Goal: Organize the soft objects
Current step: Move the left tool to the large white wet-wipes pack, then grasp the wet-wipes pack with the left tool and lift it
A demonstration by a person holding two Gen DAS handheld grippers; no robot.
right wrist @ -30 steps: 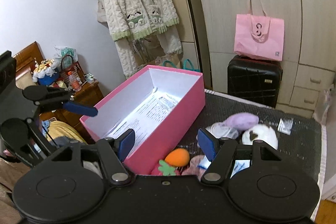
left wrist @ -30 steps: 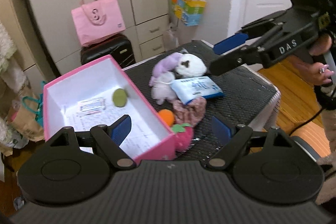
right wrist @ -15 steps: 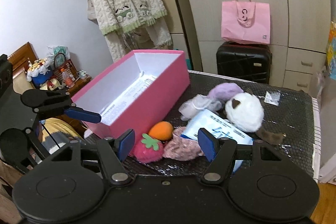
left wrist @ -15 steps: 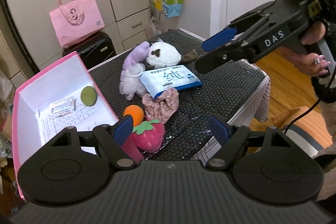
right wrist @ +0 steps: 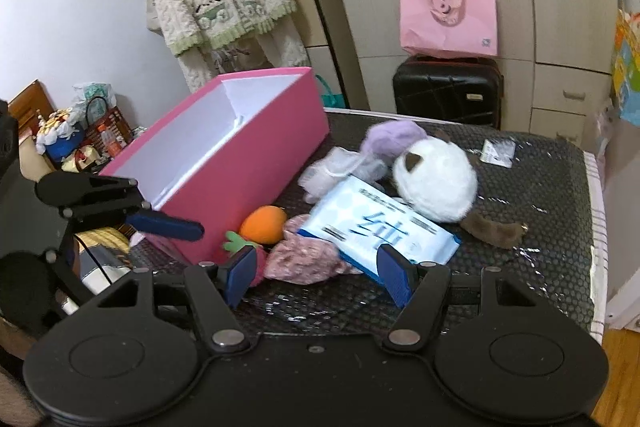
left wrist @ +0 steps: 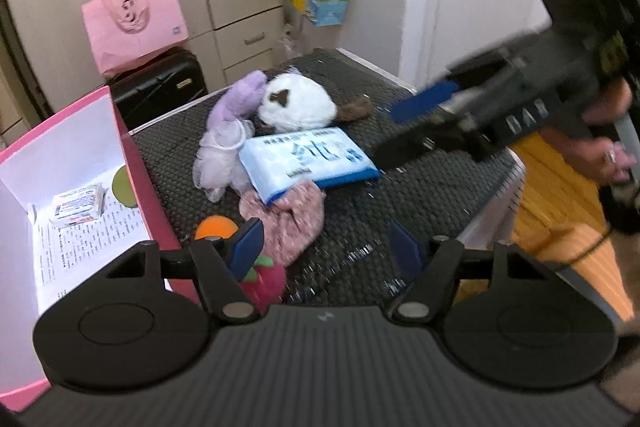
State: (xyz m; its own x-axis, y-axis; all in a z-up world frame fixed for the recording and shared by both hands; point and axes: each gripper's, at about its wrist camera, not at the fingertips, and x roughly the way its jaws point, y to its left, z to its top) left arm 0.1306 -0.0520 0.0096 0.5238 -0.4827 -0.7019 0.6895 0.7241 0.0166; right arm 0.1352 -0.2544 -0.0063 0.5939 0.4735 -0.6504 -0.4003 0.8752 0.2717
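Right wrist: tissue pack (right wrist: 380, 227) overlaps pink scrunchie (right wrist: 304, 259) beside pink box (right wrist: 256, 163).

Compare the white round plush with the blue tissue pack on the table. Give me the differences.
The white round plush is fluffy and ball-shaped with a brown patch; the blue tissue pack is flat, rectangular and printed. The pack lies tilted, its near end resting on the pink floral scrunchie; the plush sits directly on the table mat. Both lie outside the pink box, untouched by either gripper.
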